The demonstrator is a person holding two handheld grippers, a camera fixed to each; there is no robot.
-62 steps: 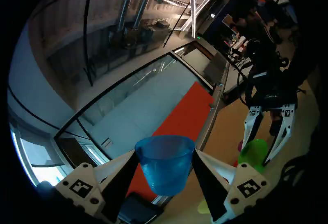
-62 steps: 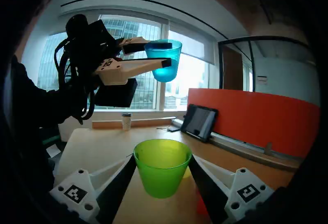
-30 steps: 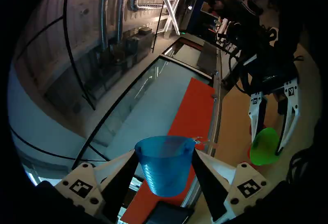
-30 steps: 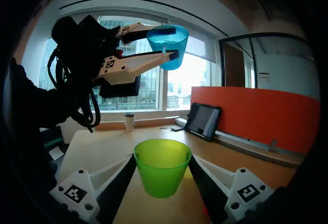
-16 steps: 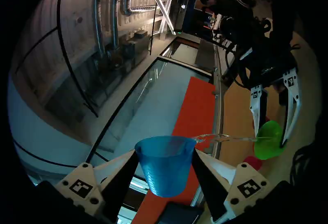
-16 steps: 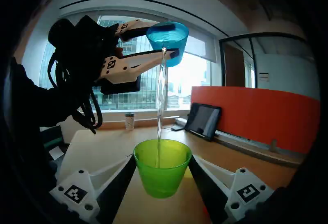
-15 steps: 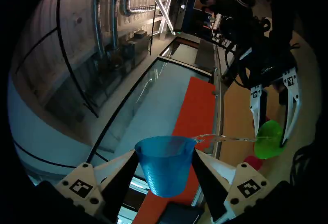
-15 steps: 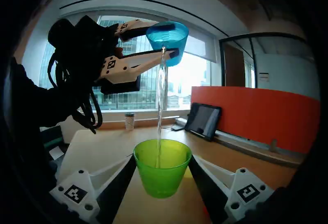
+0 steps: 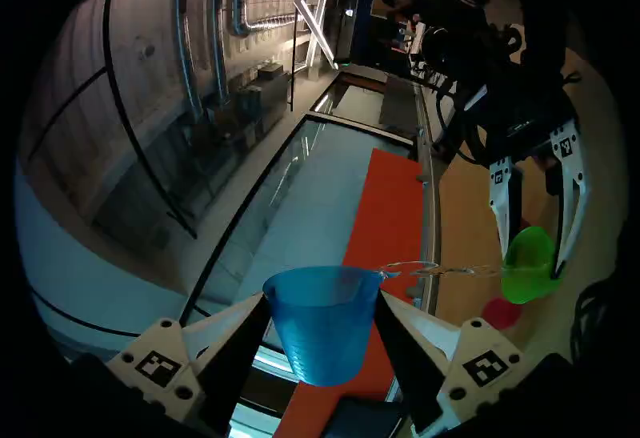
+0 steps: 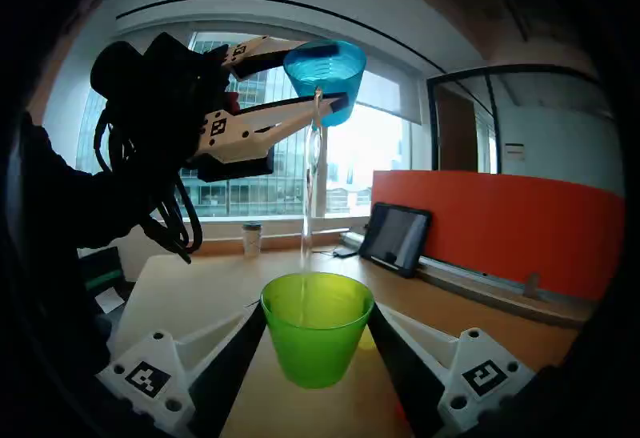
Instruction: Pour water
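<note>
two translucent plastic cups are in use. the left gripper (image 9: 320,297) is closed on the blue plastic cup (image 9: 322,334), with both fingers pressing its sides. the right gripper (image 10: 317,311) clamps the green plastic cup (image 10: 317,342) likewise, over the wooden table (image 10: 192,286). the blue cup is tilted, its rim high above the green cup's mouth, and a thin water stream (image 10: 307,198) falls straight in. hold this vertical alignment. no writing is legible. the grippers carry square black-and-white markers (image 10: 146,378).
</note>
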